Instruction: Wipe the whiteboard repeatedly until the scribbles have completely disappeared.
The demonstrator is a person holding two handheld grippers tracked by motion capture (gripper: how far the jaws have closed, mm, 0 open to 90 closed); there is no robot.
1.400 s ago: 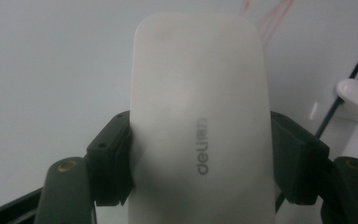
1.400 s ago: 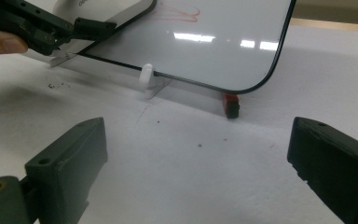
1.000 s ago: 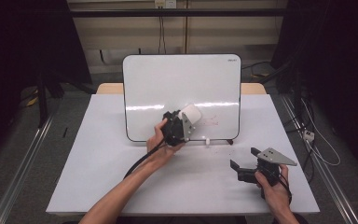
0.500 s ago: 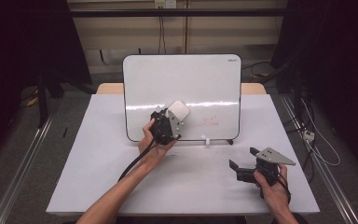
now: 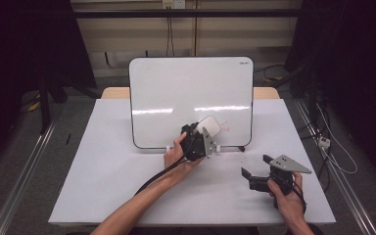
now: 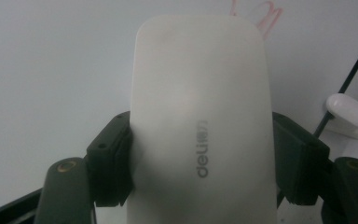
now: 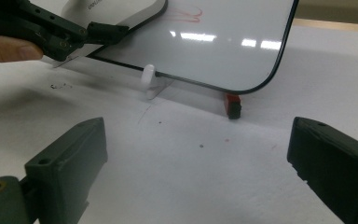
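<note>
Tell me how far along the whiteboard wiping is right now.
Done: most of the whiteboard looks clean. In hand: the left gripper clamps the white eraser against the board's lower part. Left: faint red marks beside the eraser. The right gripper rests open on the table.

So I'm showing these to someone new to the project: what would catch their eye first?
Probably the big whiteboard standing upright at the middle of the table, with faint red marks low on its right side. Next, the white eraser clamped in the left gripper and held against the board by those marks. The right gripper rests open near the table's front right.
</note>
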